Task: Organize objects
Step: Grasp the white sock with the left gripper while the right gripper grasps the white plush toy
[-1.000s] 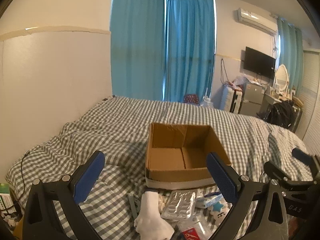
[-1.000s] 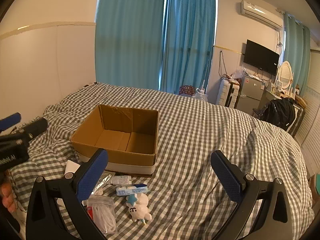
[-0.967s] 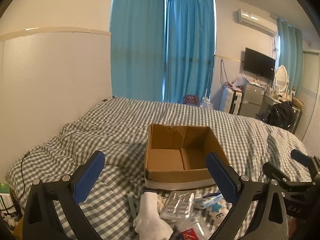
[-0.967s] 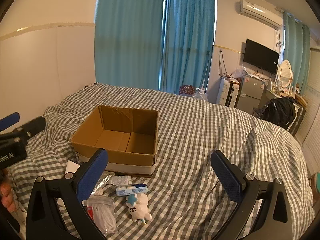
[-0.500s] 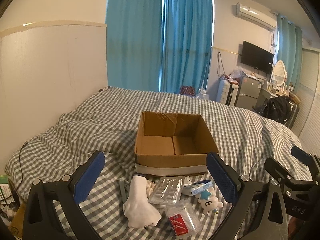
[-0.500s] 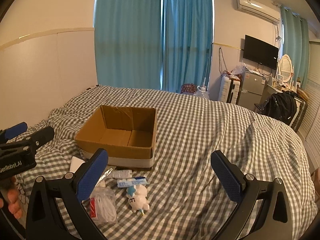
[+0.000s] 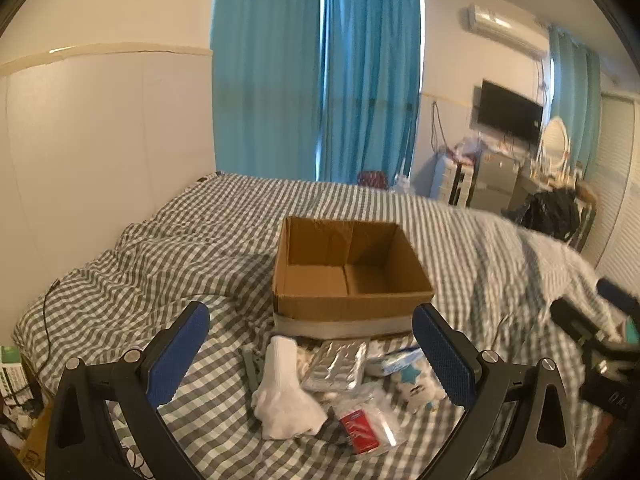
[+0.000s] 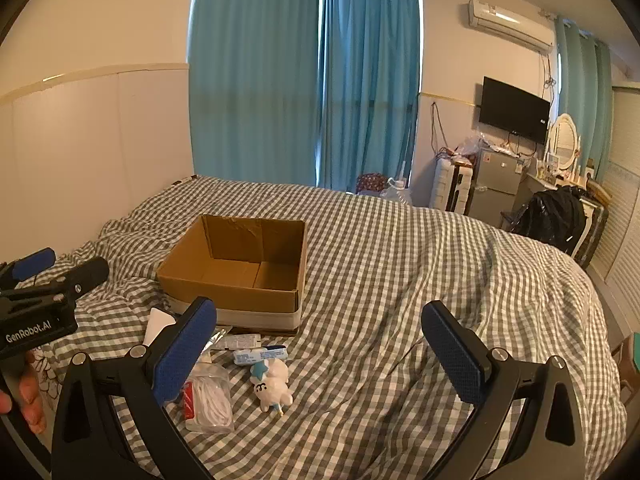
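An empty open cardboard box sits on the checked bed. In front of it lie a white sock, a silver blister pack, a blue-white tube, a small white plush toy and a clear bag with a red card. My left gripper is open and empty above the pile. My right gripper is open and empty, to the right of the pile and the box.
The checked bed cover spreads wide to the right. A wall panel runs along the left. Blue curtains, a TV, a small fridge and a black backpack stand at the back right.
Both views have pulled back and tilted down a little, so the pile in front of the box shows more fully. Both grippers stay open and empty.
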The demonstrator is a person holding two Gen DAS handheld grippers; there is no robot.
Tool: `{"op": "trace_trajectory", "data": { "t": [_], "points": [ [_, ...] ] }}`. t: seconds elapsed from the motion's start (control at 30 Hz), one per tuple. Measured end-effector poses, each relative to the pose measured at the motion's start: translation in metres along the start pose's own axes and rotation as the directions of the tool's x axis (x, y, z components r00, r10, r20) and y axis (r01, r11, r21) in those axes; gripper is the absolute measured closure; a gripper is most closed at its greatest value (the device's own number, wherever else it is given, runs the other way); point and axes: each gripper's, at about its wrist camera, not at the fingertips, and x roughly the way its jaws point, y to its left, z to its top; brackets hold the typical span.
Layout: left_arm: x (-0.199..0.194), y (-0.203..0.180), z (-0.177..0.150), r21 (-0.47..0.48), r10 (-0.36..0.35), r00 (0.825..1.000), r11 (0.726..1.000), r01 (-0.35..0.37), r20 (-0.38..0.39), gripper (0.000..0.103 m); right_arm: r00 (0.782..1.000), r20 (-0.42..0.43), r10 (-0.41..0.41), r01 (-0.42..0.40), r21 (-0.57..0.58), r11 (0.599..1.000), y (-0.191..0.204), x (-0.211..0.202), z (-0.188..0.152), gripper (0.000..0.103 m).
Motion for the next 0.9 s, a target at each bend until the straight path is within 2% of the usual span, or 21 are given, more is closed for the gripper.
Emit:
{"op": "trace_trajectory", "data": {
  "t": [0.23,0.37,0.57,0.67,0.8,0.9],
  "points": [
    [0.005,0.012,-0.006,-0.018,-0.009,1.000,1.000,0.010,0.004,0.000,0.999,-0.018,0.028,-0.028,-0.015,0.999,0.010,0.015,-0.001,0.000],
    [0.031,0.019,-0.021,-0.026,-0.021,0.998,0.999,0.019,-0.055,0.000,0.992,-0.121,0.042,-0.048,-0.049,0.998,0.022,0.049,-0.017,0.000],
    [0.079,0.027,-0.060,-0.012,0.024,0.978,1.000,-0.027,-0.207,0.000,0.961,-0.271,0.062,-0.084,-0.070,0.994,0.035,0.102,-0.051,0.000],
    [0.102,0.032,-0.078,-0.030,0.022,0.962,0.999,-0.031,-0.272,0.000,0.934,-0.352,0.056,-0.088,-0.075,0.993,0.039,0.132,-0.075,0.000],
    [0.123,0.025,-0.097,0.021,0.054,0.939,0.999,-0.049,-0.340,0.000,0.895,-0.443,0.050,-0.099,-0.088,0.991,0.040,0.162,-0.100,0.005],
    [0.135,0.018,-0.110,0.055,0.051,0.924,0.998,-0.032,-0.379,0.000,0.871,-0.486,0.076,-0.129,-0.075,0.989,0.042,0.176,-0.112,0.008]
  ]
}}
